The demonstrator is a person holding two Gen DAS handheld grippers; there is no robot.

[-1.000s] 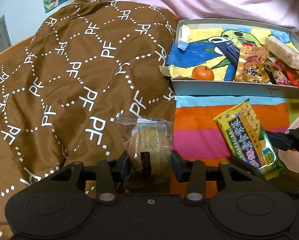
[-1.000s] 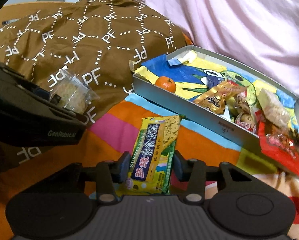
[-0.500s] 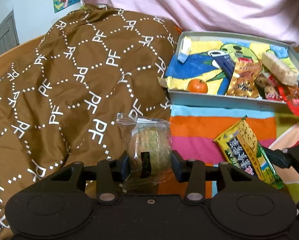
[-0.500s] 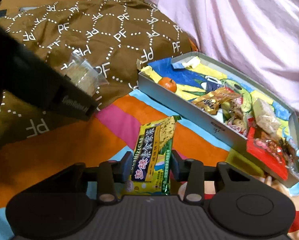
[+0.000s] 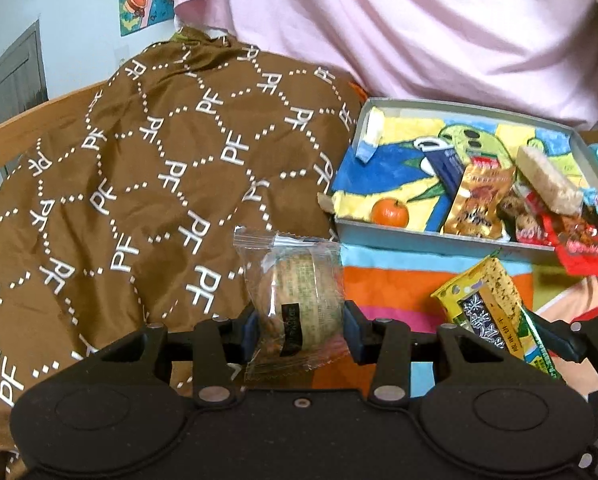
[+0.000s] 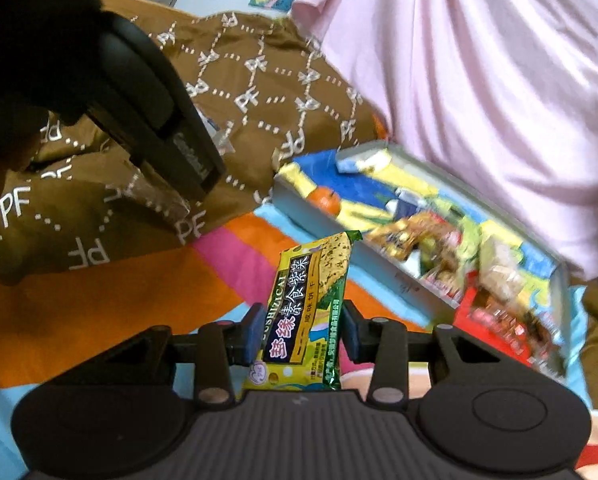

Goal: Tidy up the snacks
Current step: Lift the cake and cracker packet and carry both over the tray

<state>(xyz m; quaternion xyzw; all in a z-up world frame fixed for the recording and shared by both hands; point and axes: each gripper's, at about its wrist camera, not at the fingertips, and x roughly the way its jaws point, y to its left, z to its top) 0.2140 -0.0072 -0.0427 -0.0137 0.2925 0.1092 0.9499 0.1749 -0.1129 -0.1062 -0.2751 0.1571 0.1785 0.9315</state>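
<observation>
My left gripper point(image 5: 299, 330) is shut on a round pastry in a clear wrapper point(image 5: 299, 300), held above the brown quilt's edge. My right gripper point(image 6: 302, 330) is shut on a yellow-green cracker packet point(image 6: 311, 296), held upright above the striped sheet; the packet also shows in the left wrist view point(image 5: 495, 316). A grey snack box point(image 5: 439, 240) with a bright cartoon lining lies ahead of both grippers; it also shows in the right wrist view point(image 6: 383, 268). It holds a small orange point(image 5: 390, 213), a gold packet point(image 5: 479, 204), a pale bar point(image 5: 547, 180) and red packets point(image 5: 587, 244).
A brown quilt with white PF lettering point(image 5: 139, 184) is heaped to the left. A striped orange, pink and blue sheet point(image 5: 399, 284) lies in front of the box. A person in a pink shirt point(image 5: 419, 32) sits just behind the box. The left gripper's body point(image 6: 139, 92) fills the right wrist view's upper left.
Both grippers have risen with their snacks still held. The right gripper has swung so the box sits further right and the left gripper looms larger at upper left.
</observation>
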